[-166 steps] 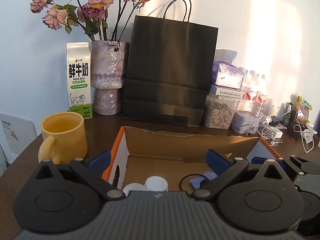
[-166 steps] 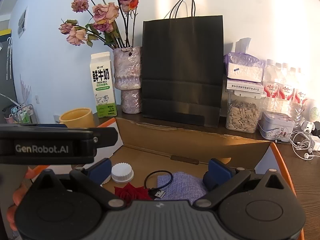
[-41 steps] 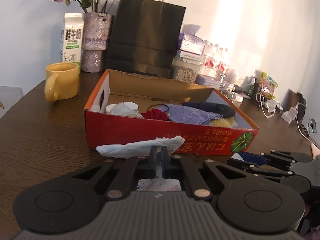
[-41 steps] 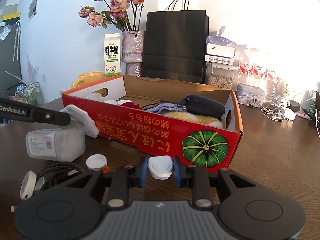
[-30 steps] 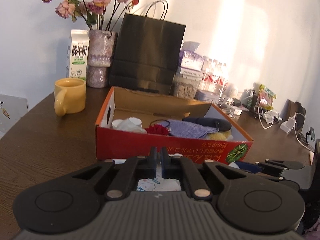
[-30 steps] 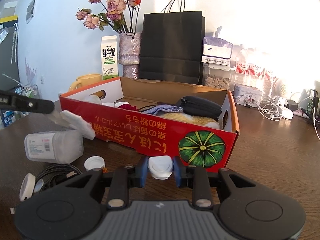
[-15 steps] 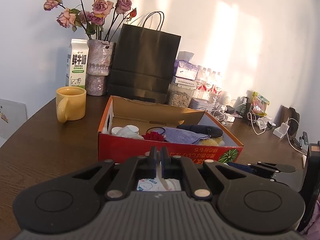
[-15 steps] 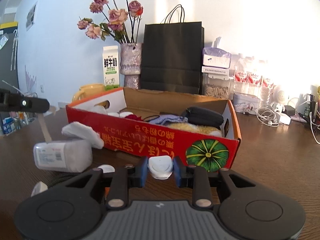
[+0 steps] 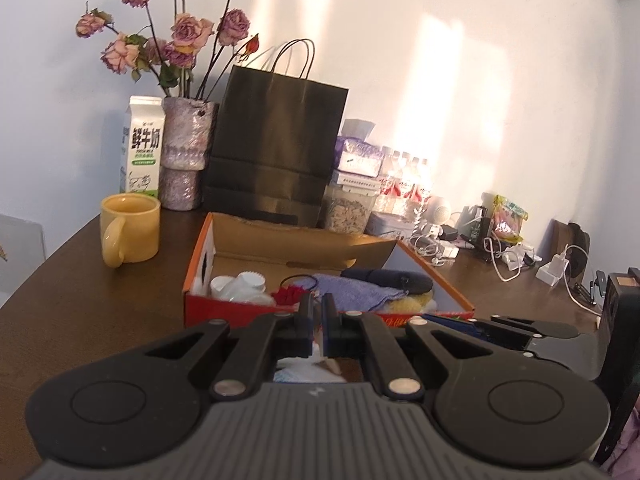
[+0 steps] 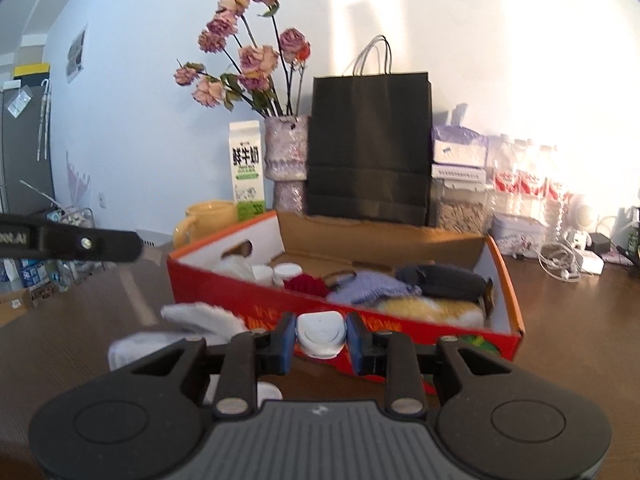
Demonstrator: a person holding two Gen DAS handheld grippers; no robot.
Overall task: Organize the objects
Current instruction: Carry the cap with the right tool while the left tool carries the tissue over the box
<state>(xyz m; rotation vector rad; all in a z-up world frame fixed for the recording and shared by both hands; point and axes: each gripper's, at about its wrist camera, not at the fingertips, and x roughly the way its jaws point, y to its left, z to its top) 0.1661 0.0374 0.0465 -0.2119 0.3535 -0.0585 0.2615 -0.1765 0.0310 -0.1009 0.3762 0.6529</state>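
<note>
Carrying a white cap (image 10: 321, 334) clamped in the right gripper (image 10: 321, 338), we needed the red box (image 10: 400, 312) next (left gripper (image 9: 316, 320) pinched closed).

Left gripper (image 9: 318, 326): matte black linkage arms are seen, joined by silver round pivot pins, with two large round black discs set at the base and a grey ribbed plate between them. Right gripper (image 10: 321, 338): the same black arms, silver pins, discs and grey ribbed plate are noted; blue pads (image 10: 285, 340) are fitted on the inner fingertip faces.
</note>
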